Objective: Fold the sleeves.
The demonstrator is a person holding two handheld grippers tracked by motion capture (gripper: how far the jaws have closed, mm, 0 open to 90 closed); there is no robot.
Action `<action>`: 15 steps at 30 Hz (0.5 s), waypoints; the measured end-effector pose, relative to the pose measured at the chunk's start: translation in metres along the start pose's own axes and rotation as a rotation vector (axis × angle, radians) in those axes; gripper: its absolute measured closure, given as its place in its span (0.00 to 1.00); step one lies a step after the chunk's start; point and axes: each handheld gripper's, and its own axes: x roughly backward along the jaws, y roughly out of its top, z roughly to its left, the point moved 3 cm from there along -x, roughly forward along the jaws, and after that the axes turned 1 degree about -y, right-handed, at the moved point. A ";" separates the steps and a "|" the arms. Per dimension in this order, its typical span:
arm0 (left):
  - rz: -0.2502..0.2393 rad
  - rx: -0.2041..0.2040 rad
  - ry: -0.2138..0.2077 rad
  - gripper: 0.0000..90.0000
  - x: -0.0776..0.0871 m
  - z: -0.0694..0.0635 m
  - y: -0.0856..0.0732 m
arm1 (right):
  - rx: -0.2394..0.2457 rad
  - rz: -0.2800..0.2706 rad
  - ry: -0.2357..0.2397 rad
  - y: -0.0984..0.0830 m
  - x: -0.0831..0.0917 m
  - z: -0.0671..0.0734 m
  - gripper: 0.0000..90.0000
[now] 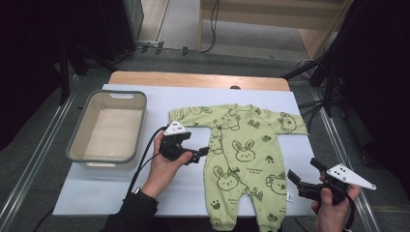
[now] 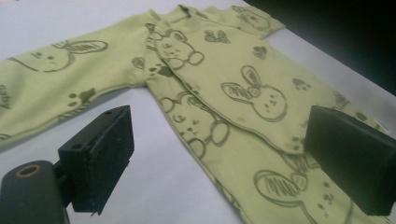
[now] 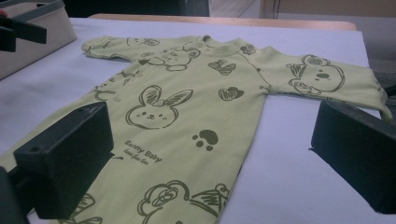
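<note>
A light green baby romper [image 1: 241, 154] printed with bunnies, bears and paws lies flat, face up, on the white sheet [image 1: 96, 193]. Its sleeves are spread and its legs point toward me. My left gripper [image 1: 202, 155] hovers just above the sheet at the romper's left side, under the left sleeve. In the left gripper view its jaws [image 2: 233, 158] stand open over the fabric [image 2: 243, 88], holding nothing. My right gripper [image 1: 302, 170] is open at the romper's lower right edge. Its own view [image 3: 210, 158] looks across the garment [image 3: 187, 93], and nothing is between the jaws.
A grey, empty plastic basket [image 1: 77, 140] stands on the sheet at the left, also seen as the basket [image 3: 42, 37] in the right gripper view. The wooden table edge [image 1: 193, 79] runs along the back. Metal rails flank the table on both sides.
</note>
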 end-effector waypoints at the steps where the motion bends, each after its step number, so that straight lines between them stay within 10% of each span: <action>1: 0.003 0.000 0.007 0.03 -0.001 0.003 0.002 | -0.003 0.001 -0.003 0.000 0.000 0.000 0.00; 15: 0.021 0.010 0.052 0.00 -0.011 0.032 0.025 | -0.003 -0.001 0.019 -0.001 -0.001 0.000 0.00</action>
